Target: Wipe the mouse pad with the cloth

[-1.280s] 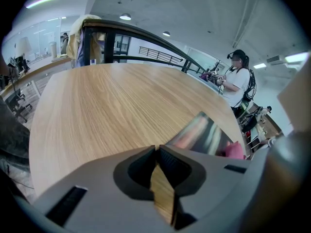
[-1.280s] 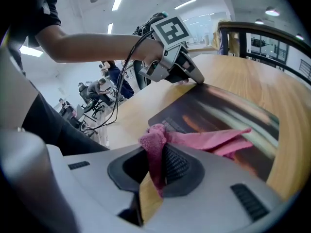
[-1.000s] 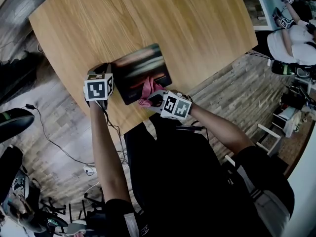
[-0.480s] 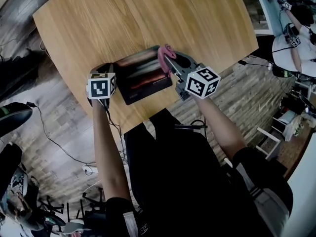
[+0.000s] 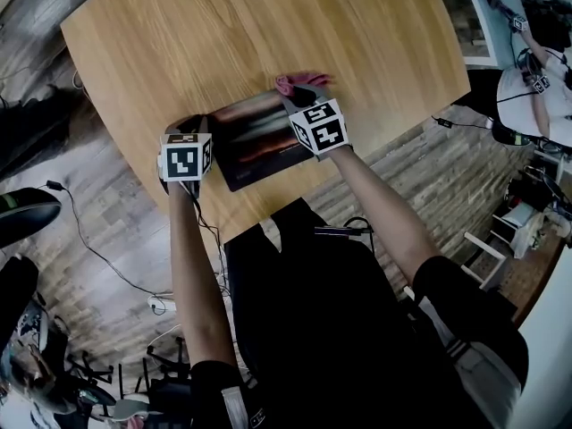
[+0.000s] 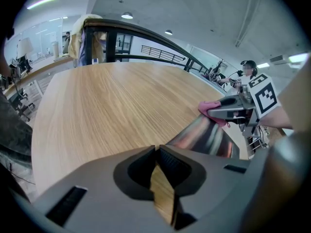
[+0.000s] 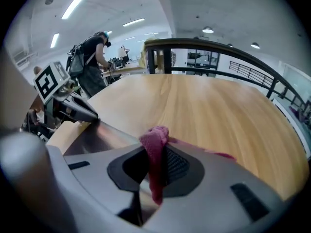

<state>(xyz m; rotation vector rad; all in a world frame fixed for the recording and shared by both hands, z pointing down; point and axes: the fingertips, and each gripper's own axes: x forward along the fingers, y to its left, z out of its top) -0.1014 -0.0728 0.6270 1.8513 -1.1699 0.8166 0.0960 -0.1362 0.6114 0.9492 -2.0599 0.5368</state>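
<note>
- Left gripper (image 6: 156,152): jaws together, with nothing seen between them. It sits at the near left corner of the pad, and its marker cube (image 5: 185,157) faces up.
- Pad (image 5: 255,137): dark, glossy and rectangular. It lies flat on the table near the near edge, between the two grippers.
- Right gripper (image 7: 156,153): jaws clamped on the cloth. It is over the right side of the pad with its tips at the far right corner.
- Cloth (image 7: 154,135): pink. A fold stands up between the right jaws, and the rest bunches at the pad's far right corner, against the table top.
- Table (image 5: 268,25): light wood grain with a rounded outline.
- Person (image 5: 536,79): in a white top, far right, beyond the table.
</note>
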